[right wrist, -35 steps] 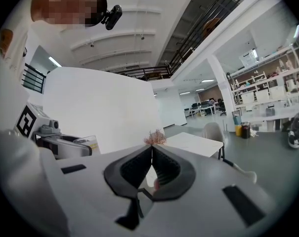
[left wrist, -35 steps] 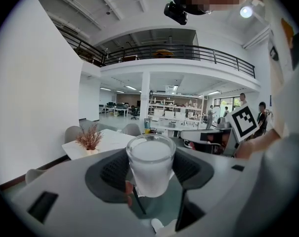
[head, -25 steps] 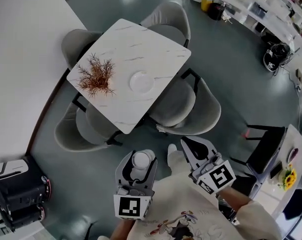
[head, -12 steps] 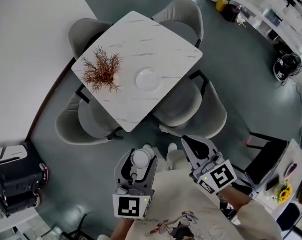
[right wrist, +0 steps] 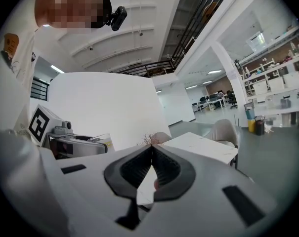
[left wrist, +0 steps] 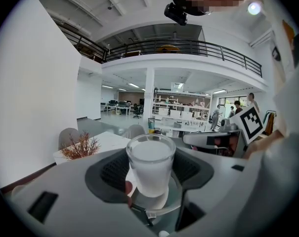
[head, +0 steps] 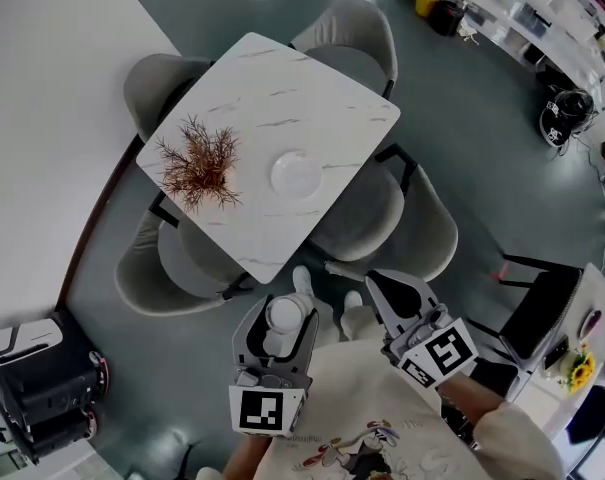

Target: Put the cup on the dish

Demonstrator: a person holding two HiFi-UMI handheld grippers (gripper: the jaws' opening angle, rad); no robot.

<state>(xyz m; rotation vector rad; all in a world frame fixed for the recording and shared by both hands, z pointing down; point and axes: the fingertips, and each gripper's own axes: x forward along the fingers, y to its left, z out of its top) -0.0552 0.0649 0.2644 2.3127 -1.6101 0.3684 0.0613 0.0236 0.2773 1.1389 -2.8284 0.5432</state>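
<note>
A frosted white cup stands upright between the jaws of my left gripper, which is shut on it; the same cup shows at the bottom of the head view. A round white dish lies on the white marble table, well ahead of both grippers. My right gripper is beside the left one, shut with its pads meeting and nothing between them.
A dried reddish plant stands on the table left of the dish. Several grey chairs ring the table. A black machine sits on the floor at the lower left. A black chair and another table are at the right.
The table and dish have shifted in the head view as the person walks; both grippers keep their hold and pose, and the cup stays in the left jaws.
</note>
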